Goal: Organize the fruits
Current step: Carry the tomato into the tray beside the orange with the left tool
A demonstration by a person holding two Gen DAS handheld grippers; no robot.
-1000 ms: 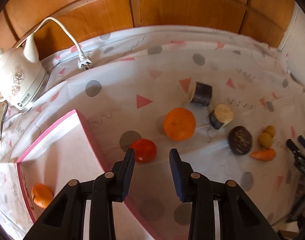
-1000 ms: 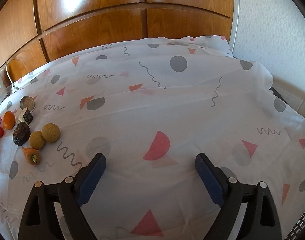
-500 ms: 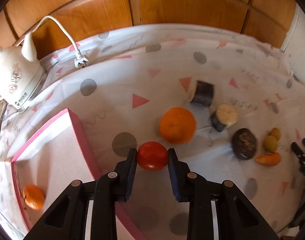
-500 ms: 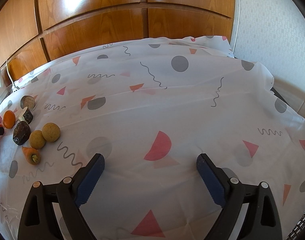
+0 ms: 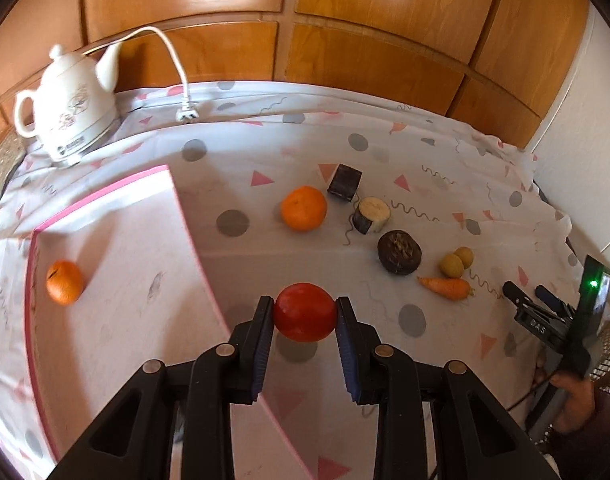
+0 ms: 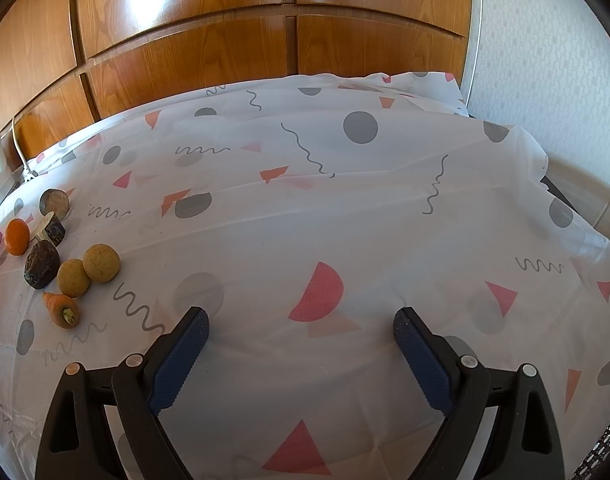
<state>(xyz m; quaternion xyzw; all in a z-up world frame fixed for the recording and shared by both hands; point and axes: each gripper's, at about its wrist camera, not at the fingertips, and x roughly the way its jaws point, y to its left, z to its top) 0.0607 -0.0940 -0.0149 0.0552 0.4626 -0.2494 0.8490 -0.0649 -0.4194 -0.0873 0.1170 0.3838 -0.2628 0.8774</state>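
Note:
My left gripper is shut on a red tomato, held above the cloth just right of the pink-rimmed tray. One orange lies inside that tray at its left. A second orange sits on the cloth further back. Right of it lie two dark cut vegetable pieces, a dark round lump, two small yellowish balls and a carrot. My right gripper stands open over bare cloth, holding nothing.
A white electric kettle with a loose cord and plug stands at the back left. Wooden panels run behind the table. In the left wrist view the other gripper and a hand appear at the far right edge.
My left gripper closed on the red tomato, lifted it off the cloth and drew back towards the tray. The right gripper has stayed still.

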